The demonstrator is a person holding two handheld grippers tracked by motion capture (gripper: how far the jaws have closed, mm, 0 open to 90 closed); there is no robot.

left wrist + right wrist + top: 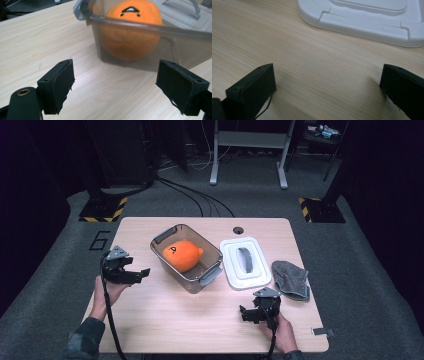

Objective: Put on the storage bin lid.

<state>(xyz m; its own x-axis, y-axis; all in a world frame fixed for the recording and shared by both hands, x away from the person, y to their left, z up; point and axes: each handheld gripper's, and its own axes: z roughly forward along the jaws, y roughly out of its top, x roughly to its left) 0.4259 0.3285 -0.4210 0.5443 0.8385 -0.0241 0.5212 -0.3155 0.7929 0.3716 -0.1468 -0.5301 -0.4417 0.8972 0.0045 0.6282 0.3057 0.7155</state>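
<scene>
Sitting low on the wooden surface (165, 320) at either flank, both tools released and holding nothing: left tool (142, 273) just beside the near-left wall of the clear bin (167, 265), jaws spread wide toward it in the left gripper view; right tool (245, 312) near the front edge of the white lid (230, 275), jaws likewise spread over bare wood in the right gripper view. Orange plush toy (182, 255) lying inside the bin, face mark up, touching the bin's floor and close to its walls. Long axis running roughly left to right across the high view, slightly tilted, with the tapered tip pointing right, toward the lid. Bin itself set diagonally, grey latches at its two short ends. Lid flat and well clear of the bin's rim, grey handle (245, 260) up, a grey cloth (291, 279) just beside its right edge. Likely step in hand: closing the bin, so best to steady the bin wall with the left tool while taking the lid with the right (by the handle rather than the thin rim, probably the surer grip). Worth matching the lid's long side to the bin's diagonal before lowering, and checking the toy sits below the rim.
</scene>
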